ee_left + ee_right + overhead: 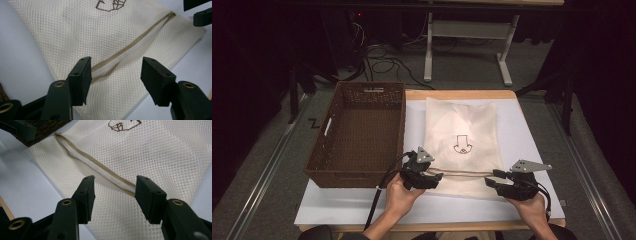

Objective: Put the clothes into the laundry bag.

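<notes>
A cream mesh bag with a small brown print lies flat on the white table top. Its tan zipper runs along the near edge. My left gripper hovers at the zipper's left end, jaws open, and in the left gripper view the zipper starts just beside one jaw. My right gripper stands open at the zipper's right end. In the right gripper view the zipper passes behind one jaw, with no pad pressing on it.
A brown woven basket stands to the left of the bag, touching the left hand's cable side. The table's wooden edge shows at the back. Beyond it stand a white desk frame and floor cables.
</notes>
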Available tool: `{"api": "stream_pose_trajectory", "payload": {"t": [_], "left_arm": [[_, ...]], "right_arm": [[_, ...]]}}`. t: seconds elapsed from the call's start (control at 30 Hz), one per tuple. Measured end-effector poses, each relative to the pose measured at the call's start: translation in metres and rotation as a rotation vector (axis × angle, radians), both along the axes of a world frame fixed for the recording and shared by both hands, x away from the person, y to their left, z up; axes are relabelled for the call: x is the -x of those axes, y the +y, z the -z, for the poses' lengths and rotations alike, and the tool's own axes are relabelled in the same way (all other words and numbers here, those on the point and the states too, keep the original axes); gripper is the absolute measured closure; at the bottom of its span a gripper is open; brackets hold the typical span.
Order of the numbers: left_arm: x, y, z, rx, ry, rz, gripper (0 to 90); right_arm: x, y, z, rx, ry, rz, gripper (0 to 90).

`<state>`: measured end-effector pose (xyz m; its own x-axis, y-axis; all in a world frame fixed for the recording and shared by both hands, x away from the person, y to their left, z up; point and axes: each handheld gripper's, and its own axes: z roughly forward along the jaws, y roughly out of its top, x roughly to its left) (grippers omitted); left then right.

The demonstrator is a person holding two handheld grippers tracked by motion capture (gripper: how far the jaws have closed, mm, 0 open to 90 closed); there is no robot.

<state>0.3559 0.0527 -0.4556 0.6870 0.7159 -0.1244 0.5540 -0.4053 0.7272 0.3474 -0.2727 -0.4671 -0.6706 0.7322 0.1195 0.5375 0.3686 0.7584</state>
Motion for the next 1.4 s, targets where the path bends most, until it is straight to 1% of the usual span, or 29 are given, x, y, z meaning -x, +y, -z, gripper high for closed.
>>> {"api": "stream_pose_trajectory", "payload": {"t": [0.13,0.2,0.37,0.4,0.43,0.5,0.6,0.67,0.73,0.8,0.83,0.9,0.93,1.0,1.07,1.1,1.17,1.27,1.4], "left_arm": [[0.003,0.005,0.003,0.011,0.005,-0.004,41.2],[0.005,0.007,0.005,0.02,0.007,-0.009,41.1],[0.009,0.013,0.011,0.037,0.014,-0.013,40.9],[0.01,0.014,0.012,0.032,0.013,-0.013,40.9],[0.01,0.014,0.013,0.03,0.012,-0.014,40.8],[0.01,0.016,0.014,0.034,0.013,-0.019,40.6],[0.012,0.019,0.017,0.049,0.015,-0.029,40.2],[0.014,0.021,0.018,0.044,0.004,-0.034,39.8],[0.015,0.023,0.021,0.049,0.006,-0.036,39.7],[0.016,0.022,0.023,0.047,0.012,-0.039,39.7],[0.017,0.023,0.024,0.047,0.011,-0.042,39.6],[0.018,0.024,0.026,0.056,0.015,-0.047,39.7],[0.018,0.025,0.027,0.057,0.018,-0.047,39.7],[0.021,0.025,0.028,0.051,0.0,-0.048,40.4],[0.022,0.025,0.028,0.041,-0.006,-0.045,39.8],[0.023,0.024,0.029,0.049,-0.003,-0.048,39.8],[0.024,0.024,0.031,0.046,0.004,-0.048,39.8],[0.024,0.023,0.034,0.047,0.014,-0.046,39.8],[0.024,0.02,0.039,0.042,0.017,-0.043,39.8]], "right_arm": [[-0.001,0.004,0.005,0.002,0.012,0.005,50.4],[-0.001,0.006,0.008,0.005,0.016,-0.005,50.5],[0.001,0.011,0.008,0.009,0.026,-0.017,50.6],[0.002,0.011,0.009,0.016,0.02,-0.026,50.6],[0.004,0.012,0.009,0.02,0.026,-0.025,50.6],[0.005,0.012,0.011,0.032,0.02,-0.029,50.6],[0.007,0.013,0.013,0.028,0.022,-0.026,50.5],[0.008,0.012,0.015,0.026,0.024,-0.024,50.5],[0.009,0.012,0.019,0.027,0.033,-0.019,50.5],[0.009,0.012,0.023,0.039,0.03,-0.02,50.5],[0.01,0.012,0.025,0.046,0.035,-0.019,50.6],[0.011,0.013,0.027,0.053,0.03,-0.02,50.6],[0.011,0.013,0.027,0.061,0.015,-0.02,50.5],[0.013,0.013,0.028,0.074,-0.006,-0.016,50.2],[0.015,0.011,0.029,0.081,-0.015,-0.011,50.0],[0.016,0.011,0.029,0.082,-0.016,-0.006,50.0],[0.016,0.01,0.03,0.09,-0.025,-0.003,49.8],[0.017,0.01,0.031,0.102,-0.027,0.001,49.6],[0.018,0.011,0.034,0.098,-0.016,-0.01,49.2]]}}
